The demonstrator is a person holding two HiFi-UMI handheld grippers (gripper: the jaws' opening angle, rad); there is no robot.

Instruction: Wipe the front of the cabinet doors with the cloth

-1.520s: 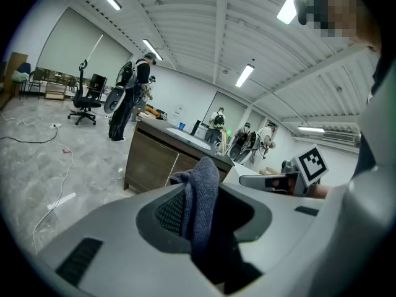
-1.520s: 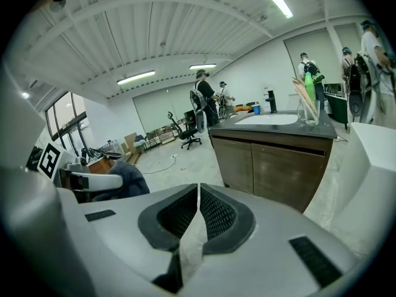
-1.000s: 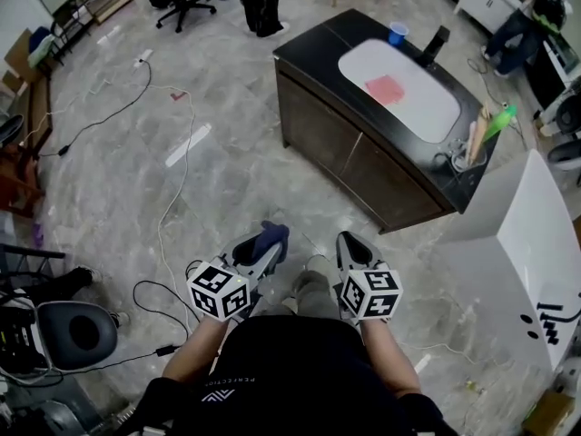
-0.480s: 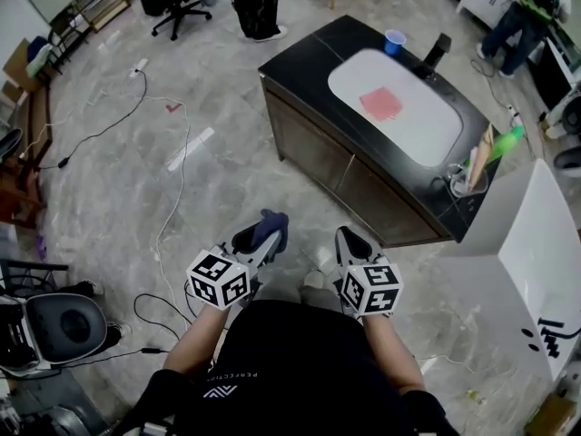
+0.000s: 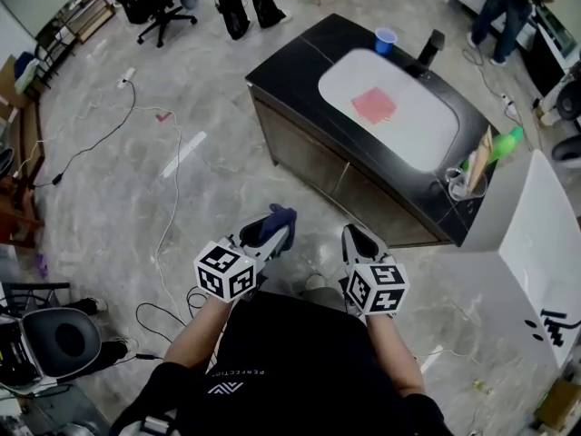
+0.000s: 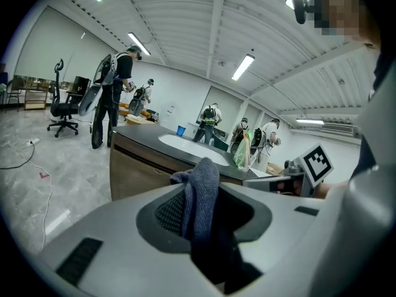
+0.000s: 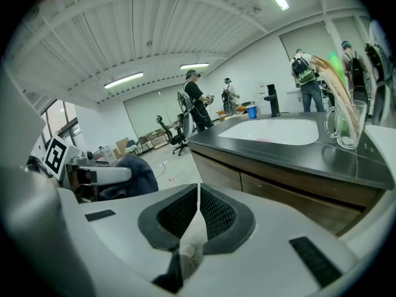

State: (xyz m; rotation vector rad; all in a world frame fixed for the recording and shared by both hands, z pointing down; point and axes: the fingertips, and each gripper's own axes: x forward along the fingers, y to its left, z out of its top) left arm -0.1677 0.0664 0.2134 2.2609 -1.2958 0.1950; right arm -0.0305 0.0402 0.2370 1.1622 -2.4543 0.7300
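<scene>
A dark blue cloth is pinched in my left gripper, which is shut on it; the cloth sticks up between the jaws in the left gripper view. My right gripper is shut with nothing in it, its jaws pressed together. Both grippers hover over the floor, a short way in front of the brown cabinet doors under the black counter. The cabinet doors also show ahead in the right gripper view.
The counter holds a white sink with a pink cloth, a blue cup, a black tap and a glass jug of utensils. A white box stands right. Cables trail on the floor; people stand beyond.
The cabinet sits slightly nearer and further left in the head view as the person steps toward it. Both grippers stay shut, the left still holding the cloth.
</scene>
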